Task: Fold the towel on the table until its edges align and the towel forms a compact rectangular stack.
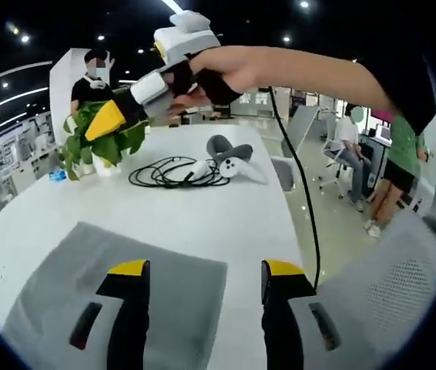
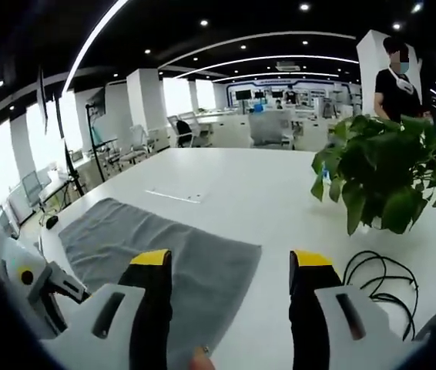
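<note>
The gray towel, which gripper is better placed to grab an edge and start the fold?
Probably the left gripper: its open jaws sit low over the gray towel near its edge. The right gripper, seen in the left gripper view, is held high above the table.

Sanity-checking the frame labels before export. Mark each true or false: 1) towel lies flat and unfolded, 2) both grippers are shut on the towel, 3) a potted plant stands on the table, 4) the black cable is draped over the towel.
1. The grey towel lies flat and unfolded on the white table: true.
2. Both grippers are shut on the towel: false. The left gripper and right gripper are open, holding nothing.
3. A potted plant stands on the table: true.
4. The black cable is draped over the towel: false. It lies coiled on bare table, apart from the towel.
</note>
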